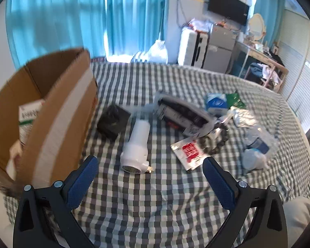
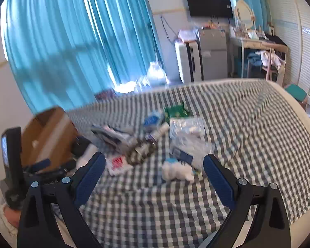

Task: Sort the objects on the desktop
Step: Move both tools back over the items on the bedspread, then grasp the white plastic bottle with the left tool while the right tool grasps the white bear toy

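Sunlit teal curtains [image 1: 76, 16], wall-mounted black television [image 1: 228, 6], cluttered desk [image 1: 262, 55], checked bedsheet [image 1: 155, 206].

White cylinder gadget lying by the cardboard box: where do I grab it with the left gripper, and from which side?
Likely best: take the white cylinder across its narrower barrel, above the wide metal-mesh head. It lies flat on the checked cloth, long axis running away from the open left gripper, so come down from above with fingers either side. The cardboard box stands close on its left.

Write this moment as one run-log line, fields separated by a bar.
left gripper: open, holds nothing | right gripper: open, holds nothing | cardboard box: on checked bedsheet | white cylinder device: not yet sorted
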Tool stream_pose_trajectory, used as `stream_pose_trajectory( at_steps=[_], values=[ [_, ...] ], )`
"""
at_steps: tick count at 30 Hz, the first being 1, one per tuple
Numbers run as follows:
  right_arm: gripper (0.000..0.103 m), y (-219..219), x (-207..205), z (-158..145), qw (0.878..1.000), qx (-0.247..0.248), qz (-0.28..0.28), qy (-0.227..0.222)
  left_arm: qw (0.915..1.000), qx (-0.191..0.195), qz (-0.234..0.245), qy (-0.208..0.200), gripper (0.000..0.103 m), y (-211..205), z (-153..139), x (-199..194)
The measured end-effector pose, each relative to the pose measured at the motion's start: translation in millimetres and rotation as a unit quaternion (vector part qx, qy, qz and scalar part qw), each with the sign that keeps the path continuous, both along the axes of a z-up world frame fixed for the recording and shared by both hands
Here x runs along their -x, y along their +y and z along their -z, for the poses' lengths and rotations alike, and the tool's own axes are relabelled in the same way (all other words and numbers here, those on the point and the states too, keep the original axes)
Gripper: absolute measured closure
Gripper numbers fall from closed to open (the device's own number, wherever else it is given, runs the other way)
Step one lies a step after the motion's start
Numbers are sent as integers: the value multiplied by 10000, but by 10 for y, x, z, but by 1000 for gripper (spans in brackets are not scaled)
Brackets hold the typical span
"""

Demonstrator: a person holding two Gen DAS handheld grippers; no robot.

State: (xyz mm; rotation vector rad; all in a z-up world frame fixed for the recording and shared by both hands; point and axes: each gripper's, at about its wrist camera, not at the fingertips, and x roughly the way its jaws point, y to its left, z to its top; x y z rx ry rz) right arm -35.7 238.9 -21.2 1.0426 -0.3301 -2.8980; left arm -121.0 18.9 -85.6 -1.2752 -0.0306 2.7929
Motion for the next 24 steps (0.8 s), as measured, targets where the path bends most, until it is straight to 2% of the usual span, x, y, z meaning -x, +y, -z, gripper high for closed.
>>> stream_pose_trajectory(
  at_steps=[6,12,14,22,24],
  values=[
    [12,80,258,434,9976,34,64,-694,9993,67,-24,-365,0,-7,383,245],
    [16,187,523,721,9934,65,225,-1121,9973,61,-96,-722,0,-69,615,551],
    [20,228,609,818,9910,118,277,-1305,9969,77,-146,-770,0,-96,661,637],
    [21,279,852,1078,9855,195,199,-1675,9937,111,-358,-1056,0,-198,947,849],
    [26,286,902,1141,9837,210,170,-1779,9935,157,-350,-1069,0,-191,993,843]
  ],
)
